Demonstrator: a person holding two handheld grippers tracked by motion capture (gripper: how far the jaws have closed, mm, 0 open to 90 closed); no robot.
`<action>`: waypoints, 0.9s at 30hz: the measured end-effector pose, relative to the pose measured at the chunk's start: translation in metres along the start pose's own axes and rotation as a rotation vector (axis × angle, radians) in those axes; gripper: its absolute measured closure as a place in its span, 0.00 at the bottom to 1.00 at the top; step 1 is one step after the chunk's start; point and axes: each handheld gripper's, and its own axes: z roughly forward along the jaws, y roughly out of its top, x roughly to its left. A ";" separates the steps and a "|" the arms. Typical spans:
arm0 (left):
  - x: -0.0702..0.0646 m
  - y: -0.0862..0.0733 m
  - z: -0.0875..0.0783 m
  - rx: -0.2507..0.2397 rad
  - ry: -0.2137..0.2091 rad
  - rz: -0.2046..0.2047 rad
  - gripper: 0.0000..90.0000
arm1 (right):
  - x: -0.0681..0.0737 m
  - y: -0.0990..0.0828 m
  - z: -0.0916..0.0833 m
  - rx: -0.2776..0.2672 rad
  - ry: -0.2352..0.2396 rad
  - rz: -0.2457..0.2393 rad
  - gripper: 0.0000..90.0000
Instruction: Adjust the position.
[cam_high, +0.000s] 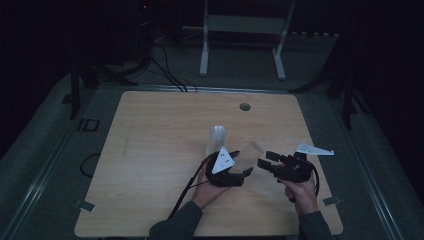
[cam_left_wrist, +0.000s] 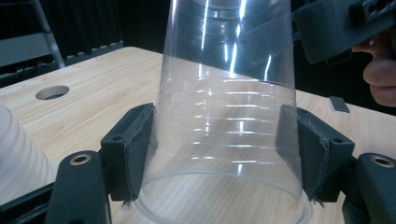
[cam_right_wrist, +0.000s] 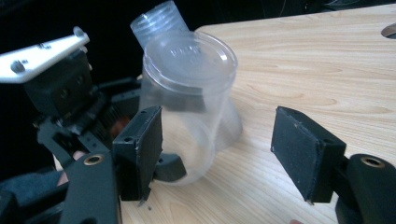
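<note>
Left gripper view puts my left gripper (cam_left_wrist: 223, 154) nearest, its pads pressed against both sides of a clear plastic cup (cam_left_wrist: 226, 112) near the rim, held above the wooden table (cam_left_wrist: 93, 79) at its near right part. I judge the cup light, thin-walled, slick and easily crushed, so I would grip low on the ribbed band with mild force. Beyond it, my right gripper (cam_right_wrist: 217, 154) has its jaws spread and empty beside the cup, and a second cup stack (cam_high: 217, 139) stands farther back.

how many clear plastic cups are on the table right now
2. One clear cup is gripped between the left gripper jaws; a cup stack stands just behind it on the table. How many cups are nested there is unclear.
</note>
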 end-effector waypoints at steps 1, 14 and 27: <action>0.000 0.000 0.000 0.000 0.000 0.000 0.32 | 0.000 0.000 0.000 0.000 0.000 0.000 0.38; 0.003 0.002 -0.008 0.023 -0.031 0.032 0.32 | 0.003 0.001 -0.003 0.089 -0.055 -0.107 0.40; 0.009 0.009 -0.018 0.041 -0.037 0.056 0.32 | 0.007 0.012 -0.011 0.141 -0.109 -0.190 0.40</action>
